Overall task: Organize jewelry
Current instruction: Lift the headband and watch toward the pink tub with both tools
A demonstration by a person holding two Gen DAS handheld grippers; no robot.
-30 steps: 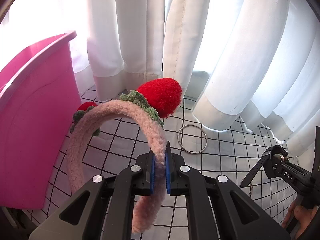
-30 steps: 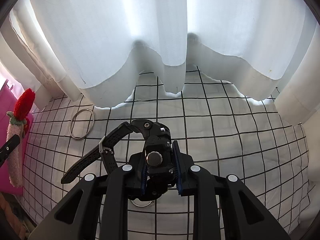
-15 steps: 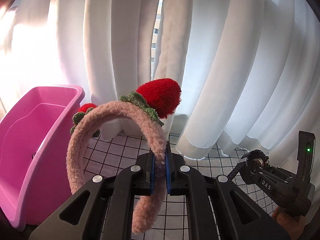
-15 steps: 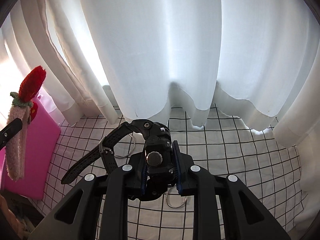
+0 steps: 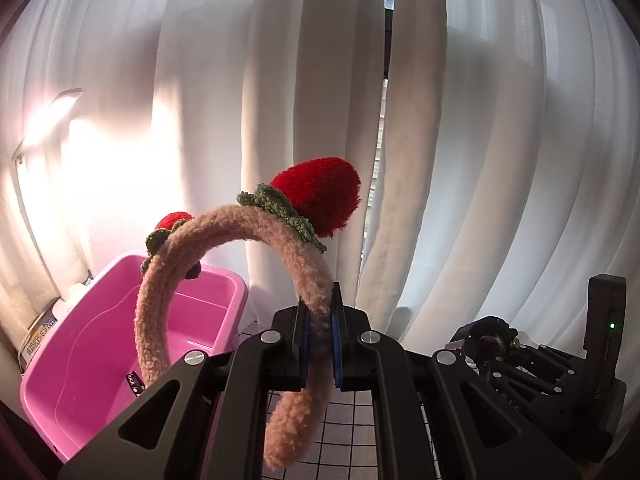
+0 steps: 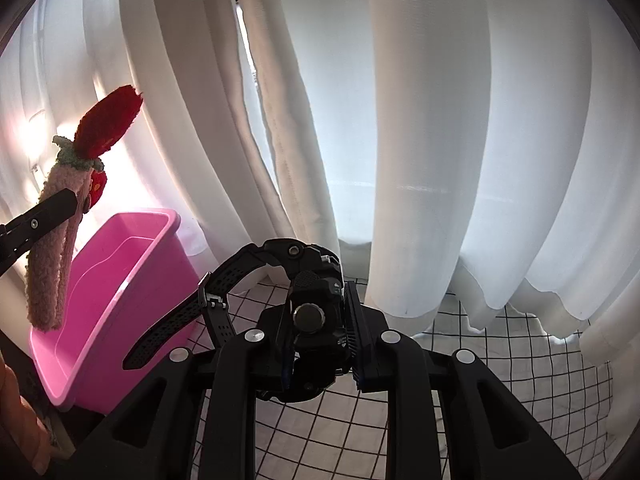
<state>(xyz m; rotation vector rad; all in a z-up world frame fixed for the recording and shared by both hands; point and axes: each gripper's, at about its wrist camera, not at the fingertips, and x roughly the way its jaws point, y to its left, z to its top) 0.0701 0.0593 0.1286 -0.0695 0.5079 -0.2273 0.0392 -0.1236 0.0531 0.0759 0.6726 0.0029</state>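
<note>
Jaws clamped: headband (image 5: 236, 232), watch (image 6: 316, 312)

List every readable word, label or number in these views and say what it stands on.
"luck": small black tag at the end of the fluffy pink strawberry headband.
Print on the box beside the pink plastic bin: too blurred to read.
Lettering on the black wristwatch: too small to read.
</note>
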